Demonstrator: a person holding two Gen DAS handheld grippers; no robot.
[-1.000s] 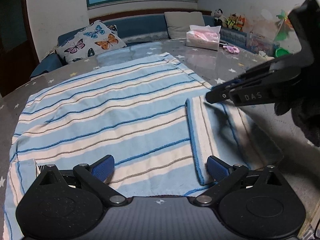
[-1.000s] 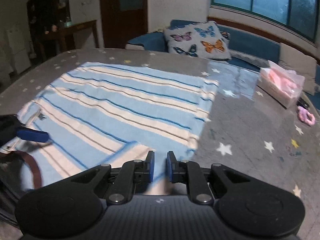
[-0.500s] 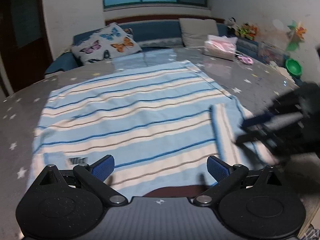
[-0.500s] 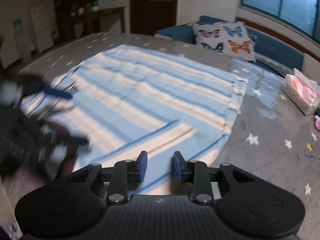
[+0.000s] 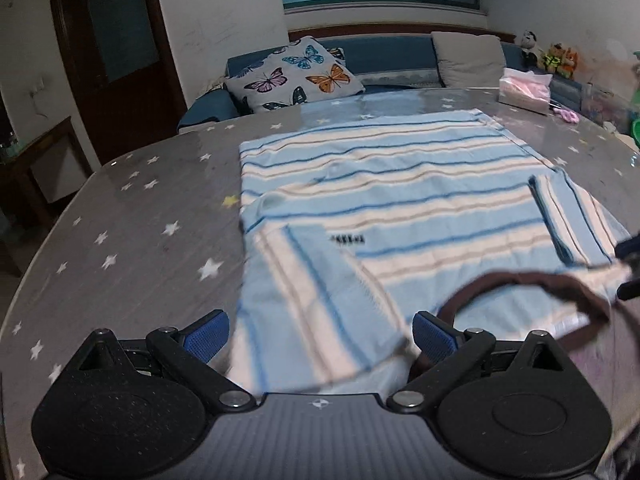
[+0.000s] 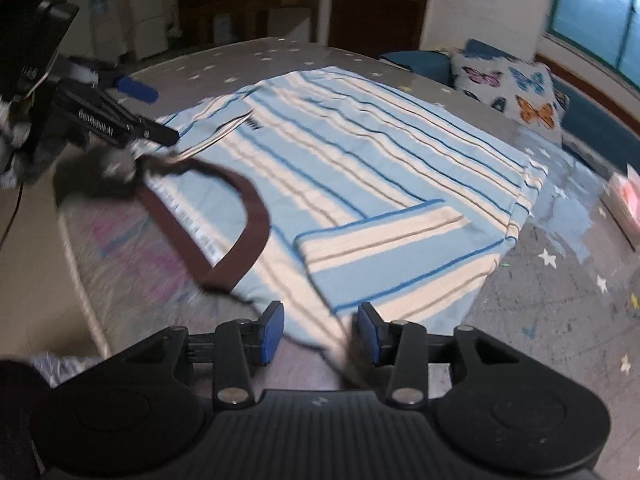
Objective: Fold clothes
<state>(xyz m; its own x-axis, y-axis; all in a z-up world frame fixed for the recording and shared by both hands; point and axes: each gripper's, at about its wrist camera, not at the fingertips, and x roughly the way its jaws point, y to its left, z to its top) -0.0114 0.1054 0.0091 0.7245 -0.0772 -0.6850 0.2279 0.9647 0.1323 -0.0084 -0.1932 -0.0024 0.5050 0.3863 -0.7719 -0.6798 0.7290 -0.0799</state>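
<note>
Both short sleeves of the light-blue striped knit T-shirt [image 5: 392,216] already lie turned in on the grey star-print table [image 5: 132,232]. My left gripper [image 5: 320,330] and right gripper [image 6: 320,330] hang spread at the brown collar [image 6: 240,236] end, clasping nothing; I judge the body folds remain.

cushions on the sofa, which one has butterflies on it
The butterfly cushion, at the sofa's left end. The other cushion, to its right, is plain grey with no print.

left tool [image 5: 320,334]: fingers spread wide | right tool [image 6: 320,332]: fingers apart (less so)
</note>
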